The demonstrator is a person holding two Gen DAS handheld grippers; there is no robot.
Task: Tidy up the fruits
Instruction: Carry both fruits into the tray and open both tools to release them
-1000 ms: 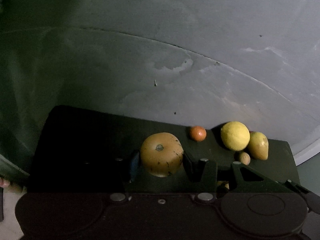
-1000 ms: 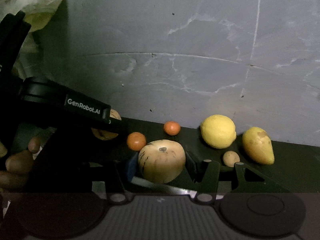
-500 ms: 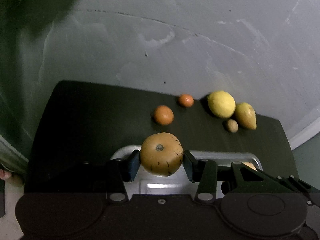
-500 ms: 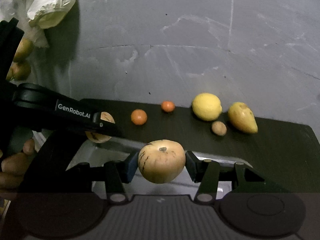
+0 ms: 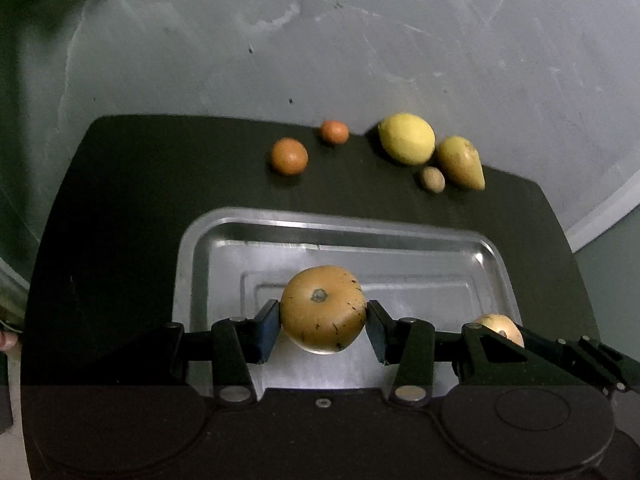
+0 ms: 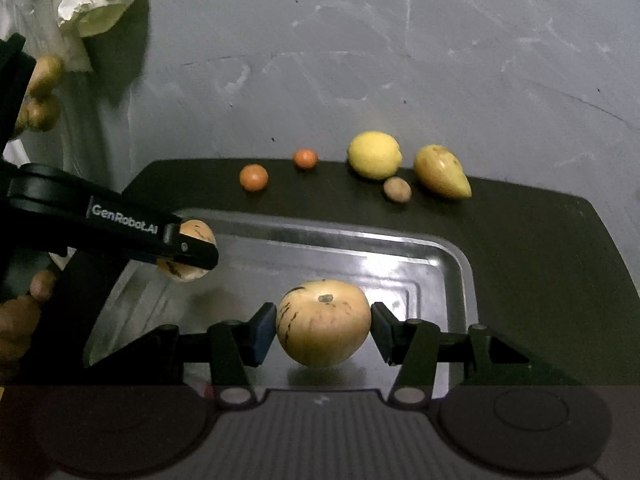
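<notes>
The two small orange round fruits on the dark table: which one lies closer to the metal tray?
The left, slightly larger orange round fruit lies closer to the metal tray; the other sits further back by the grey wall.

left gripper (image 5: 323, 322), right gripper (image 6: 323, 326) (jaws clamped)

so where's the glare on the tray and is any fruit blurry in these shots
Left wrist view: a bright band runs along the far inner wall of the tray, and the lemon and pear look smeared. Right wrist view: a white hotspot sits at the tray's far right corner, and the loose fruit is sharper; both views are dim with fisheye-bent edges.
</notes>
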